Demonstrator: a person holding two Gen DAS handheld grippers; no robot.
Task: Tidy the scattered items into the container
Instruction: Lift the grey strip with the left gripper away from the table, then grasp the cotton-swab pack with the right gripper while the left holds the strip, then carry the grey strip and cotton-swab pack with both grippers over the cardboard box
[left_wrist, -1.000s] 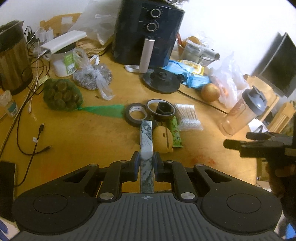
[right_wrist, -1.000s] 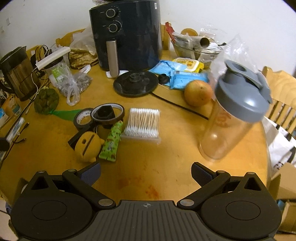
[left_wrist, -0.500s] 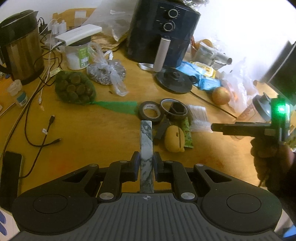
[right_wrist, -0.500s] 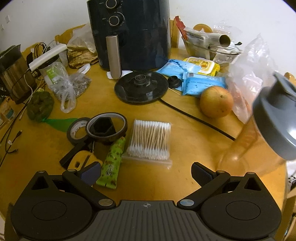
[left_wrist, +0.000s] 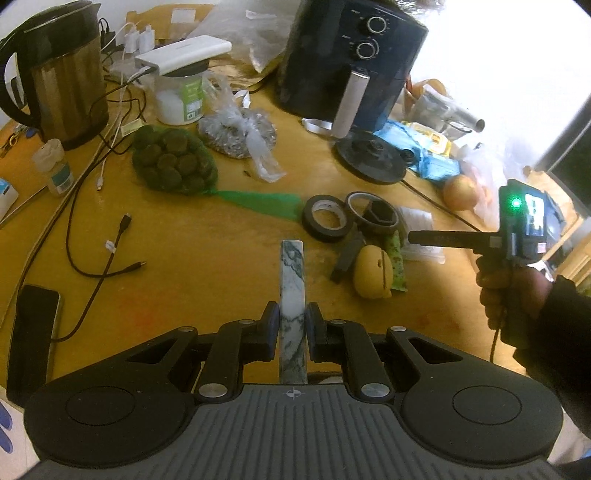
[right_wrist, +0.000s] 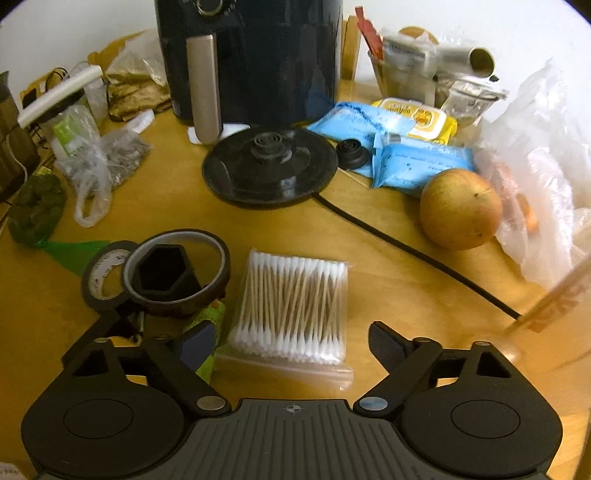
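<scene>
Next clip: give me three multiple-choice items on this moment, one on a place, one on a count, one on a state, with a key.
1. The bag of cotton swabs lies:
A. ahead of the right tongs
B. on the air fryer
C. inside the kettle

2. Tape rolls on the table:
A. none
B. two
C. five

3. The left tongs are:
A. wide open, empty
B. out of view
C. shut on the marbled bar

Key: 1 A, the bag lies just past the closing, still empty jaws; 2 B, black tape roll and brown tape roll overlap; 3 C, both pads press the bar.
</scene>
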